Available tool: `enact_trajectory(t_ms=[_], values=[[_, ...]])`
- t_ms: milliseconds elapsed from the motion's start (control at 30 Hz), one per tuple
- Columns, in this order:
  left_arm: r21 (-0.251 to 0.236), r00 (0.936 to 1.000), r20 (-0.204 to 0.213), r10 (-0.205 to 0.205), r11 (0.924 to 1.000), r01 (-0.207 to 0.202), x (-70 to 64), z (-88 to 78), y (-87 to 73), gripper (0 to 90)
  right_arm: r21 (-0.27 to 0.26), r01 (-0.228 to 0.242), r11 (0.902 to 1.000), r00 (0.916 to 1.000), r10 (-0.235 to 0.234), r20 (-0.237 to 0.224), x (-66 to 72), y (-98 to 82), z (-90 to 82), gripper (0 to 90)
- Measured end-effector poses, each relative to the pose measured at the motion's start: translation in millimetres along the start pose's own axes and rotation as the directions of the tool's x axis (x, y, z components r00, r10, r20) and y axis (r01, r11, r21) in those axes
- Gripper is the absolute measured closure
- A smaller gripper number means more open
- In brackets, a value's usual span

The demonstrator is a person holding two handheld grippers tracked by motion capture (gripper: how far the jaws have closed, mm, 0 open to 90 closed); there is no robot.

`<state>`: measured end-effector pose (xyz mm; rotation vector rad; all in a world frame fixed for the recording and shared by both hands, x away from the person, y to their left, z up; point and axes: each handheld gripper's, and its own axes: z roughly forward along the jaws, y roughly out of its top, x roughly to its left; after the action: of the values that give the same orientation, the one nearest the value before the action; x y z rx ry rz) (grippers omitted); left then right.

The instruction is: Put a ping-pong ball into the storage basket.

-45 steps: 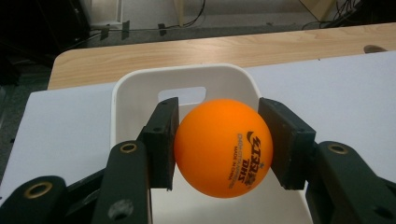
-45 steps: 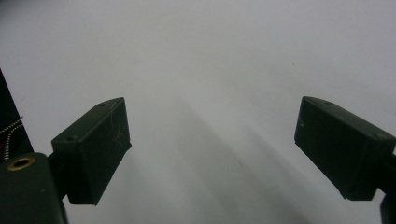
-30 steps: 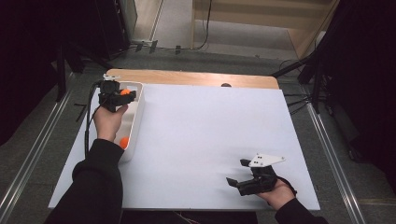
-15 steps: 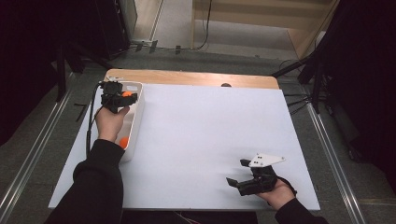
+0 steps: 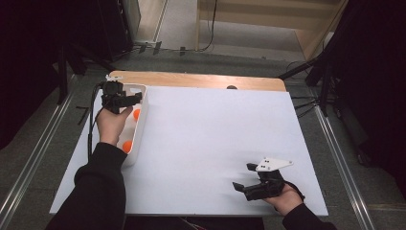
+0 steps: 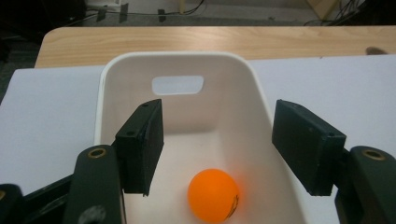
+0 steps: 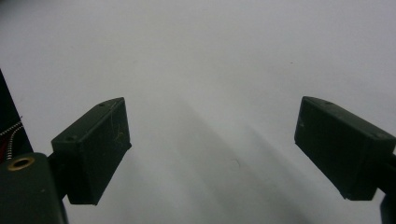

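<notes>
Orange ball point(image 6: 213, 194) lies on the floor of the white bin point(image 6: 187, 63) at the table's far left corner, just below and between my left gripper point(image 6: 219, 144) jaws, which have just been opening and grip nothing. My right gripper point(image 5: 249, 178) rests near the front right edge, jaws wide apart and empty.

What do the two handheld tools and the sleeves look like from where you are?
Both tools are black with blocky rectangular pads. The left tool trails a black cable; the right tool carries a pale grey three-cornered plate. Brass-ringed screw holes mark the arms. Both sleeves are black.
</notes>
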<state>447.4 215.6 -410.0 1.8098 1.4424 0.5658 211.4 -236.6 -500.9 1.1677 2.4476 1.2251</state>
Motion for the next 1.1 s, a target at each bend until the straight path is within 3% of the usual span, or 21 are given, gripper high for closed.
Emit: enact_trajectory(t_ms=[167, 267, 600, 733, 800, 1100], values=[[-0.013, 0.9988, 0.045, 0.019, 0.9998, -0.018, -9.2, -8.5, 7.6, 31.3, -0.002, -0.015, 0.9999, 0.9999, 0.015, 0.005, -2.9, -3.0, -2.3, 9.1], [0.007, 0.9967, 0.073, 0.035, 0.9993, -0.035, -15.7, -9.7, 10.0, 31.2, -0.013, -0.023, 0.9997, 0.9997, 0.023, 0.003, -4.8, -2.5, -2.7, 9.1], [0.007, 0.9858, 0.142, 0.089, 0.9959, -0.091, -23.7, -18.8, 9.3, 31.2, -0.006, -0.011, 0.9999, 0.9999, 0.011, 0.002, -2.2, -2.6, -2.6, 9.1], [0.027, 0.9777, 0.18, 0.107, 0.9931, -0.114, -28.0, -20.9, 6.2, 31.2, -0.006, -0.006, 1.0, 1.0, 0.006, 0.0, -1.2, -1.5, -2.0, 9.1], [0.032, 0.9704, 0.221, 0.098, 0.9936, -0.108, -30.8, -19.7, 2.0, 31.2, -0.001, 0.005, 1.0, 1.0, -0.005, -0.001, -0.2, -1.9, -1.4, 9.1], [0.035, 0.9514, 0.273, 0.143, 0.9868, -0.158, -48.4, -21.5, -6.7, 31.2, -0.003, 0.015, 0.9999, 0.9999, -0.015, 0.008, 4.4, -3.1, -5.5, 9.1]])
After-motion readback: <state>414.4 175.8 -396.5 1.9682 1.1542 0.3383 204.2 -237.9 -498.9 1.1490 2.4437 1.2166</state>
